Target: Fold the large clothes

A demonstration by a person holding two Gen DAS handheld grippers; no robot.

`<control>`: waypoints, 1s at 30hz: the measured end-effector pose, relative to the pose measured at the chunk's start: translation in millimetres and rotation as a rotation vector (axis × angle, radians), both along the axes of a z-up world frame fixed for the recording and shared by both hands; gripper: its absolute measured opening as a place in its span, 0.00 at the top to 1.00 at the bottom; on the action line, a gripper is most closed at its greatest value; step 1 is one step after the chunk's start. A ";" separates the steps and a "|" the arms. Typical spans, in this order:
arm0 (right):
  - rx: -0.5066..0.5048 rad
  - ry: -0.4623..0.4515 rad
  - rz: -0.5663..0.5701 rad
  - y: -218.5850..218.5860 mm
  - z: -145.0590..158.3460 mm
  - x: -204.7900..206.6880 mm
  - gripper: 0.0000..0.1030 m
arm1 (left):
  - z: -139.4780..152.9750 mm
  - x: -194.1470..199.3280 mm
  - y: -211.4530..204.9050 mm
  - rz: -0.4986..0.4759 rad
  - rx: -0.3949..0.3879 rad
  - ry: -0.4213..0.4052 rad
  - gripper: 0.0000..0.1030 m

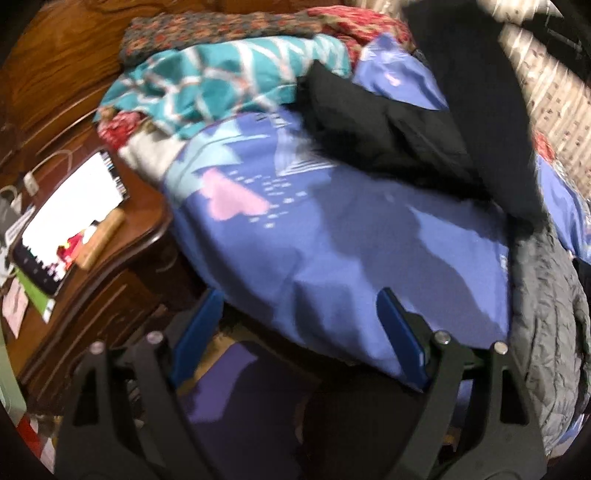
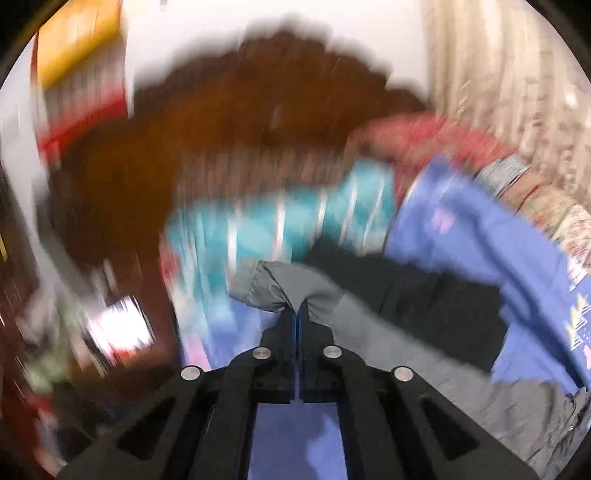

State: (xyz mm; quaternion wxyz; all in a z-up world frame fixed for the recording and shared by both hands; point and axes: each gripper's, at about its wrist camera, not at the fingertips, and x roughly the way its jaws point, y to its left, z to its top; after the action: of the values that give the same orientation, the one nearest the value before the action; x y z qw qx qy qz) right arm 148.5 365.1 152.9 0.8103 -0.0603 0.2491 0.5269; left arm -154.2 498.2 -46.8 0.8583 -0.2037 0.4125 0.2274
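Observation:
A grey jacket point(image 2: 388, 354) lies over the blue patterned bedcover point(image 2: 480, 236). My right gripper point(image 2: 298, 308) is shut on the jacket's grey sleeve cuff point(image 2: 258, 284) and holds it lifted above the bed. In the left wrist view the grey quilted jacket point(image 1: 546, 306) hangs at the right edge of the bed, with a black garment point(image 1: 388, 129) further back on the bedcover point(image 1: 295, 240). My left gripper point(image 1: 299, 295) is open and empty over the bed's near edge. The right wrist view is blurred by motion.
A wooden nightstand point(image 1: 122, 236) stands left of the bed with a lit phone point(image 1: 70, 221), cables and papers on it. A teal patterned cloth point(image 1: 221, 85) and red floral bedding point(image 1: 229, 29) lie near the wooden headboard point(image 2: 240, 122). Curtains point(image 1: 554, 92) hang at right.

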 end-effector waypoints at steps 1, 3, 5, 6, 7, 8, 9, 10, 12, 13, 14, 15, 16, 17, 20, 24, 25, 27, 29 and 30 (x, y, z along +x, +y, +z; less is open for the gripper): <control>0.065 -0.005 -0.023 -23.3 22.9 9.2 0.77 | 4.5 6.6 -8.3 -0.019 0.009 -0.008 0.20; 0.168 -0.012 -0.106 -81.5 57.6 33.2 0.77 | 9.9 17.7 -19.3 -0.047 0.017 -0.018 0.20; 0.222 -0.015 -0.222 -147.7 69.2 59.2 0.77 | 16.5 34.7 -34.0 -0.089 0.017 -0.028 0.20; 0.229 -0.015 -0.277 -173.7 66.6 69.2 0.77 | 19.4 44.6 -41.5 -0.111 0.019 -0.032 0.20; 0.235 -0.005 -0.333 -200.8 60.7 79.1 0.77 | 22.7 56.7 -50.4 -0.137 0.024 -0.035 0.20; 0.249 0.033 -0.402 -240.0 47.0 94.1 0.77 | 25.1 66.3 -56.9 -0.156 0.030 -0.036 0.20; 0.257 0.066 -0.451 -266.5 33.6 103.6 0.77 | 28.3 78.4 -65.1 -0.181 0.038 -0.037 0.20; 0.262 0.098 -0.502 -293.0 18.3 112.9 0.77 | 32.0 91.5 -74.6 -0.208 0.047 -0.039 0.20; 0.267 0.172 -0.623 -352.6 -26.0 128.8 0.77 | 42.0 123.3 -97.8 -0.274 0.066 -0.049 0.20; 0.263 0.204 -0.687 -378.9 -48.7 134.4 0.77 | 48.7 143.2 -114.0 -0.315 0.082 -0.060 0.20; 0.262 0.227 -0.730 -396.5 -65.6 136.0 0.77 | 53.7 156.6 -125.9 -0.344 0.096 -0.070 0.20; 0.267 0.258 -0.793 -422.2 -89.1 138.7 0.77 | 58.6 171.2 -138.9 -0.373 0.113 -0.079 0.20; 0.277 0.290 -0.855 -445.9 -112.4 140.6 0.77 | 64.0 192.4 -158.5 -0.414 0.143 -0.092 0.20; 0.292 0.331 -0.910 -466.1 -135.4 142.5 0.77 | 66.2 205.4 -169.3 -0.437 0.160 -0.099 0.20; 0.317 0.437 -1.034 -505.0 -188.7 144.7 0.77 | 66.5 260.8 -208.7 -0.512 0.176 -0.112 0.20; 0.262 0.536 -1.112 -525.6 -244.7 146.1 0.77 | 56.5 332.5 -252.9 -0.583 0.171 -0.119 0.20; 0.231 0.543 -1.123 -525.0 -252.9 147.6 0.77 | 53.8 345.5 -262.6 -0.593 0.165 -0.119 0.20; 0.172 0.565 -1.151 -525.7 -268.0 149.7 0.77 | 42.2 379.9 -285.5 -0.611 0.153 -0.109 0.20; 0.139 0.604 -1.187 -529.0 -283.4 146.4 0.77 | 21.1 409.2 -303.0 -0.595 0.229 -0.049 0.20; 0.141 0.632 -1.195 -532.6 -292.7 145.7 0.77 | 3.9 426.6 -310.2 -0.596 0.264 0.011 0.20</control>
State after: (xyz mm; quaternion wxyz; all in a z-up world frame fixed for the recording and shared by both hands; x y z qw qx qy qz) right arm 294.2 -167.4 -139.9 0.8526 0.2978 0.4295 -0.0041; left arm 272.4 188.0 -42.9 0.9038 0.0405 0.4256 0.0186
